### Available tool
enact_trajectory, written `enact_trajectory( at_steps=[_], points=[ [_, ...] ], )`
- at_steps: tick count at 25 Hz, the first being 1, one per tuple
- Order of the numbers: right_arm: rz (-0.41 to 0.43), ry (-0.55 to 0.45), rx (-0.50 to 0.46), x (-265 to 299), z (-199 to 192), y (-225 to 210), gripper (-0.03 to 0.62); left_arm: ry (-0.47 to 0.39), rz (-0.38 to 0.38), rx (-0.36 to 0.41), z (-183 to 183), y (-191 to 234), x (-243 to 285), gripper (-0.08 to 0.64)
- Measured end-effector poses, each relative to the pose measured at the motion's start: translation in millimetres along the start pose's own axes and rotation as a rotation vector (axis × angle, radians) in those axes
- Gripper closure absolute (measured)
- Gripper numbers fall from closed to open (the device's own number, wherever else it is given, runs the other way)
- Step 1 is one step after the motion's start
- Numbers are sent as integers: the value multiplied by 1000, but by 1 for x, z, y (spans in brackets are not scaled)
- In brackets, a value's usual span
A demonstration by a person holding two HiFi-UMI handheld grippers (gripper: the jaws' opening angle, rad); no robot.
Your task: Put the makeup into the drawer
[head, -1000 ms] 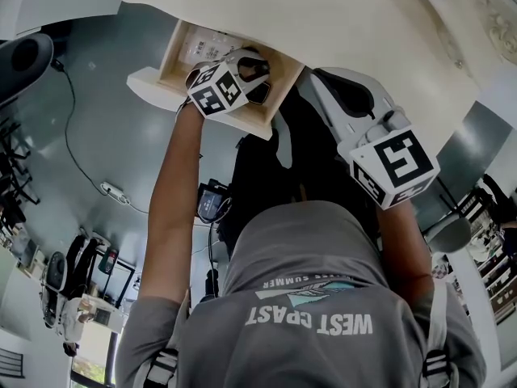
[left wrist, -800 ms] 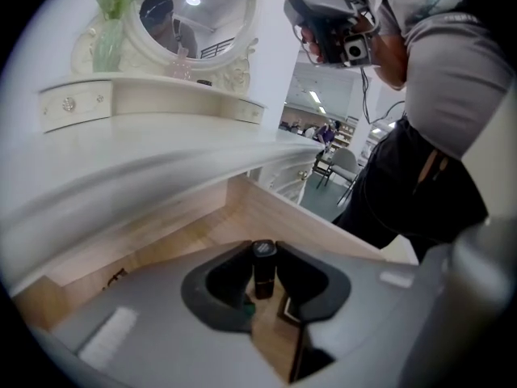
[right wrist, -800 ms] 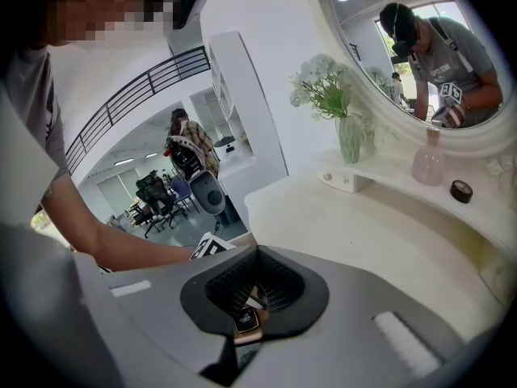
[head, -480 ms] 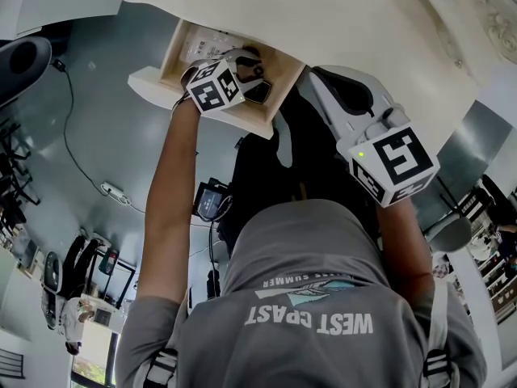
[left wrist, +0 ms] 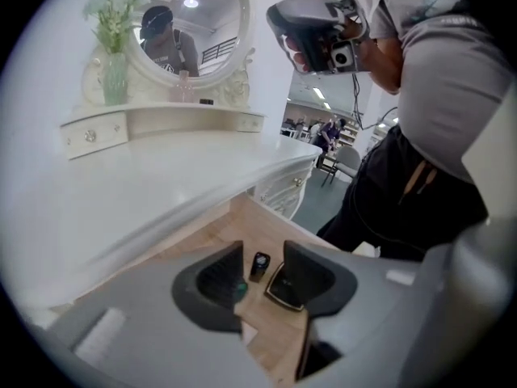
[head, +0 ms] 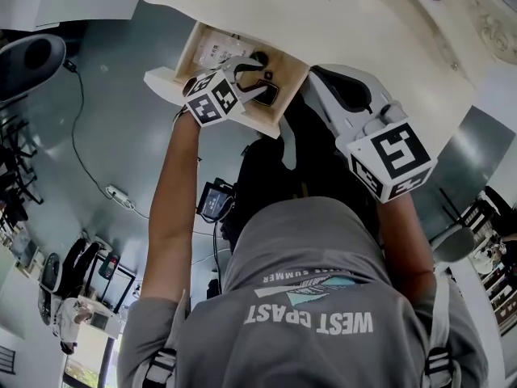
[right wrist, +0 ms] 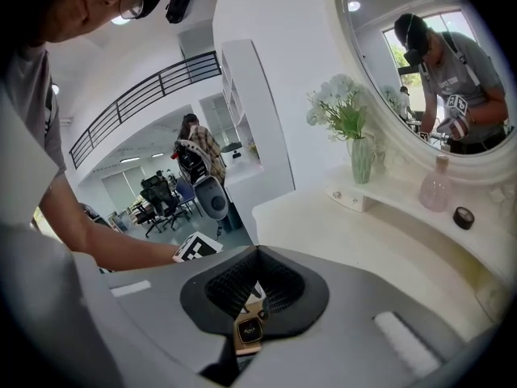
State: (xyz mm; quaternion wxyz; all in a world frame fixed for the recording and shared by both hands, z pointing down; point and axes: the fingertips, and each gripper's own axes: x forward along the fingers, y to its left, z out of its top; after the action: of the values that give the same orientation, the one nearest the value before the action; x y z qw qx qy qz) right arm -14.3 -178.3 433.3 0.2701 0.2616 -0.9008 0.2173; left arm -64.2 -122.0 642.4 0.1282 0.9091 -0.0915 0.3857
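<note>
Table (head: 347, 23) in glossy white, with a curved edge, spans the top of your head view. A round white-framed mirror (right wrist: 420, 63) stands at the back of it. Beside the mirror are a pale green vase of white flowers (right wrist: 359, 156) and a small pink glass bottle (right wrist: 436, 188).

Under the table's edge a light wooden drawer (left wrist: 234, 225) is pulled out, and a flat white printed packet (head: 214, 51) lies at its far end.

Your left tool (left wrist: 262, 249) hangs over the open drawer, pointing down into it. Its jaws have just been opening and now stand wide apart, gripping nothing. Through the gap you see a small black makeup tube (left wrist: 259, 265) lying on the drawer floor, clear of both pads. Just beside the tube lies a flat black compact with a gold rim (left wrist: 279, 293), partly hidden by the right-hand jaw in the left gripper view.

You hold your right tool (right wrist: 257, 253) over the table to the right of the drawer, well apart from the left one. Its jaws are drawn together, the tips meeting. Lower down they pinch a small square gold-edged makeup piece with a dark face (right wrist: 249, 330), which is not yet in the drawer.
</note>
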Motion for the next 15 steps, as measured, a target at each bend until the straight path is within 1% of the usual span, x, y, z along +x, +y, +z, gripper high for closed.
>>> enact_trajectory(
  at_steps=[3, 6, 8, 11, 12, 15],
  points=[
    [1, -23, -26, -8, 13, 11, 591, -19, 48, 13, 10, -5, -27, 414],
    [1, -48, -54, -20, 31, 19, 591, -56, 109, 19, 30, -8, -60, 444],
    [1, -70, -76, -28, 44, 21, 591, -85, 161, 23, 44, -8, -83, 473],
    [-4, -104, -108, -44, 62, 27, 591, -126, 240, 34, 66, -14, -119, 546],
    [-5, -117, -120, -49, 68, 30, 591, -136, 269, 38, 72, -18, -133, 558],
    [-3, -157, -163, -62, 85, 44, 591, -158, 368, 58, 86, -29, -174, 558]
  ],
)
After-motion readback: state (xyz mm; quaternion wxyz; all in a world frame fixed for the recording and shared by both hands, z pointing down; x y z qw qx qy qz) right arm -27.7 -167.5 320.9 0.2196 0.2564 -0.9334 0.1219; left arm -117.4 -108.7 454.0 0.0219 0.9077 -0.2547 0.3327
